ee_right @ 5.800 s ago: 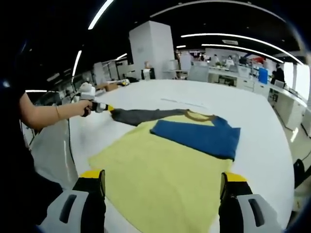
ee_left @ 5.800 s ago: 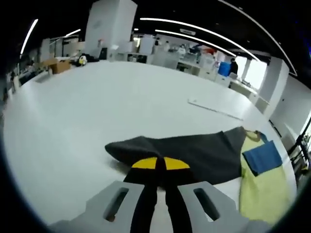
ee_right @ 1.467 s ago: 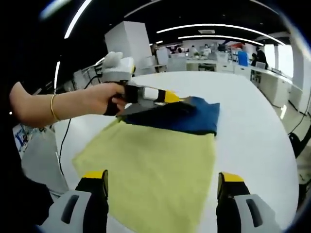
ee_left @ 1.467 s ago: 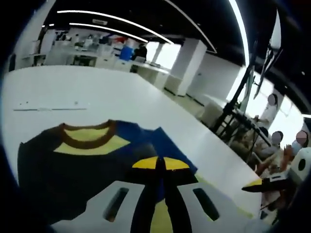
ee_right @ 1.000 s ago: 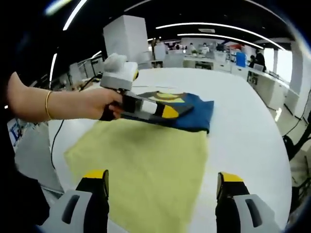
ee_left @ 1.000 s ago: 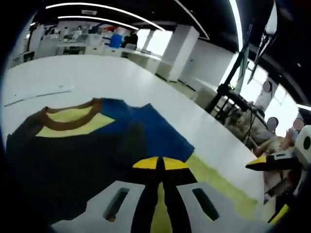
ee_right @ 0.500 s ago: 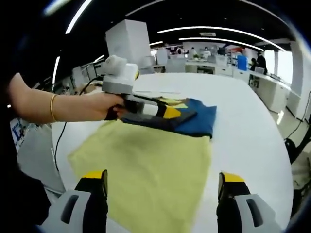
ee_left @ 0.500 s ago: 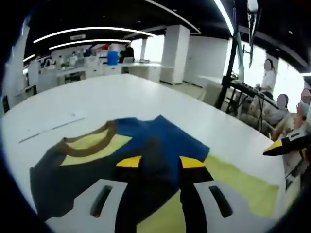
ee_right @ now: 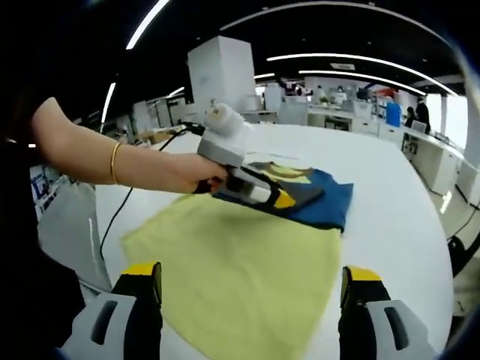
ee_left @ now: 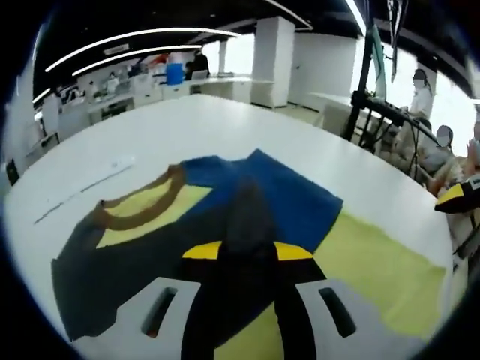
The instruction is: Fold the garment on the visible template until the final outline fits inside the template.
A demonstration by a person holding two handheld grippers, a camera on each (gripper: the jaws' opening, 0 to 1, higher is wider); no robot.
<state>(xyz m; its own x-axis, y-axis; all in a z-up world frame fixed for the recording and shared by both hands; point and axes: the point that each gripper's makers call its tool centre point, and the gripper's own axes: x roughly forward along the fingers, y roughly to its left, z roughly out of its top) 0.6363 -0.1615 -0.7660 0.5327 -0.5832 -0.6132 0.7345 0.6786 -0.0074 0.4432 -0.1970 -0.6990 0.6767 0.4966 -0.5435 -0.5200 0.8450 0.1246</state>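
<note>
Since nearly six seconds ago the dark grey sleeve (ee_left: 240, 217) has been carried from the far left side of the garment (ee_right: 247, 277) across onto its body, and it now lies folded over the blue sleeve (ee_left: 300, 206) near the brown collar (ee_left: 139, 206). Half a second ago the left hand-held gripper (ee_left: 238, 251) had just parted; now its yellow-tipped jaws stand apart on either side of the grey fabric without pinching it, low over the cloth. From the right gripper view, that same left hand-held gripper (ee_right: 289, 201) sits over the folded sleeves at the far end of the garment, held by a hand (ee_right: 187, 174) with a gold bangle (ee_right: 114, 163) on the wrist. The right hand-held gripper (ee_right: 251, 283) hangs with its jaws wide apart above the near hem, gripping nothing. The garment lies flat on the white counter (ee_right: 397, 217), its pale yellow body spread toward the right gripper view's camera and both sleeves stacked at the collar end. No template outline can be made out under it. A thin white strip (ee_left: 82, 184) lies on the counter beyond the collar, and people (ee_left: 431, 135) sit off the counter's far edge.
</note>
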